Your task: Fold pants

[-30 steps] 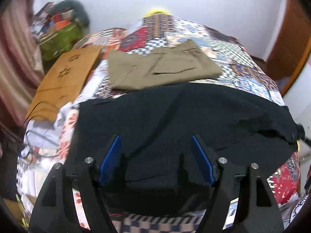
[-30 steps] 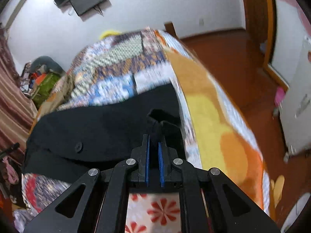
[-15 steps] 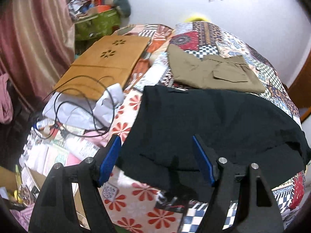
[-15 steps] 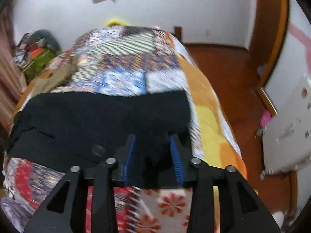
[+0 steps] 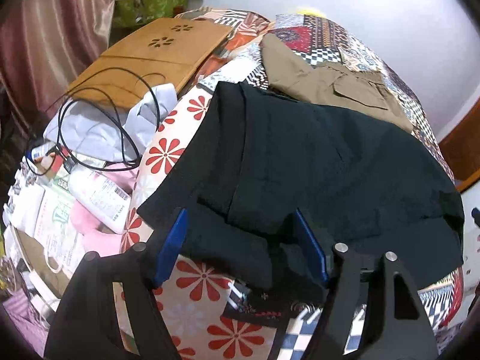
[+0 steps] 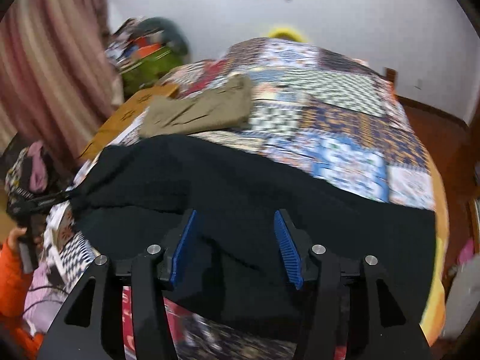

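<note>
Covering most of both views, the patchwork bedspread (image 5: 354, 39) carries the black pants (image 5: 330, 162), which lie spread flat across the middle and lower centre of each frame. Folded khaki pants (image 5: 330, 81) lie just beyond them, toward the upper centre. A wooden lap board (image 5: 156, 51) sits upper left in the left wrist view, with a black cable (image 5: 120, 126) looped below it and a white bottle (image 5: 96, 195) at mid left. The left gripper (image 5: 240, 246) is spread wide over a hem corner, its jaws narrowing slightly, pads clear of the cloth. The right gripper (image 6: 237, 246) is spread and widening, black fabric below, nothing pinched.
</note>
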The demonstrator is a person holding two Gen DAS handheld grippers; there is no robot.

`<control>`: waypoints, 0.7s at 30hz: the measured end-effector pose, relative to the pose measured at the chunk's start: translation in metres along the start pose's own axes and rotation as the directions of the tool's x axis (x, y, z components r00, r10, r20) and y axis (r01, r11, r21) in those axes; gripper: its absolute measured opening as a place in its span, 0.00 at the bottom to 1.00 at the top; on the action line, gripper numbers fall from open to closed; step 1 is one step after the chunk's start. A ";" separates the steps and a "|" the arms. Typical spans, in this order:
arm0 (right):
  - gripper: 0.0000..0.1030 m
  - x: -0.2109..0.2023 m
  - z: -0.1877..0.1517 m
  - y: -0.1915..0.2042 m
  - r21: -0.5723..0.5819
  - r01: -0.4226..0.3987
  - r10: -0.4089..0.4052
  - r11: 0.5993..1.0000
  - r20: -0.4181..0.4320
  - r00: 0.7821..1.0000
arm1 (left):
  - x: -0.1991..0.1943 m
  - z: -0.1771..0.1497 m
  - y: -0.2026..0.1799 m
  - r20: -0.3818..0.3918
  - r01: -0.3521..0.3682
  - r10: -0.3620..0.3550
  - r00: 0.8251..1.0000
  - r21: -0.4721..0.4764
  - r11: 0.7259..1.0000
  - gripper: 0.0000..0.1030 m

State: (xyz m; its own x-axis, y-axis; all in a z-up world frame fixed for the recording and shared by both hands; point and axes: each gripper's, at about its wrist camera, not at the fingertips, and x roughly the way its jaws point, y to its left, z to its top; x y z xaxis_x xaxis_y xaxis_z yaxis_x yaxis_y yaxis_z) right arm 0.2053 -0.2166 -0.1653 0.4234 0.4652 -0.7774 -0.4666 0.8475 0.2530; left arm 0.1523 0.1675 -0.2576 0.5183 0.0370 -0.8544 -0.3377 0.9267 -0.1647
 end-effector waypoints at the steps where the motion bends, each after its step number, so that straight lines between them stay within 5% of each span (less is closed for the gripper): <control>1: 0.48 0.005 0.000 0.006 -0.020 -0.008 0.008 1.000 -0.011 1.000 | 0.001 0.001 0.001 0.002 0.003 -0.003 1.000 -0.008 1.000 0.66; 7: 0.49 0.032 0.001 0.032 -0.121 -0.034 0.025 0.992 -0.076 0.997 | 0.011 0.009 0.002 -0.007 0.022 -0.022 1.000 -0.026 0.999 0.49; 14: 0.49 0.053 -0.005 0.035 -0.186 0.035 -0.055 0.982 -0.099 0.994 | 0.009 0.006 0.006 -0.013 0.029 -0.029 0.999 -0.024 0.999 0.35; 21: 0.49 0.051 -0.005 0.028 -0.177 0.042 -0.059 0.983 -0.096 0.994 | -0.004 0.000 0.007 -0.019 0.053 -0.054 0.998 -0.032 0.998 0.34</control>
State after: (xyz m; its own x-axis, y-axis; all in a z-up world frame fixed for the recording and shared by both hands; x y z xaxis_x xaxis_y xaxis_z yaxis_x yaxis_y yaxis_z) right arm 0.2096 -0.1706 -0.2007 0.3741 0.3874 -0.8426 -0.5784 0.8077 0.1145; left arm 0.1483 0.1737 -0.2554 0.5207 -0.0203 -0.8535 -0.3345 0.9149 -0.2259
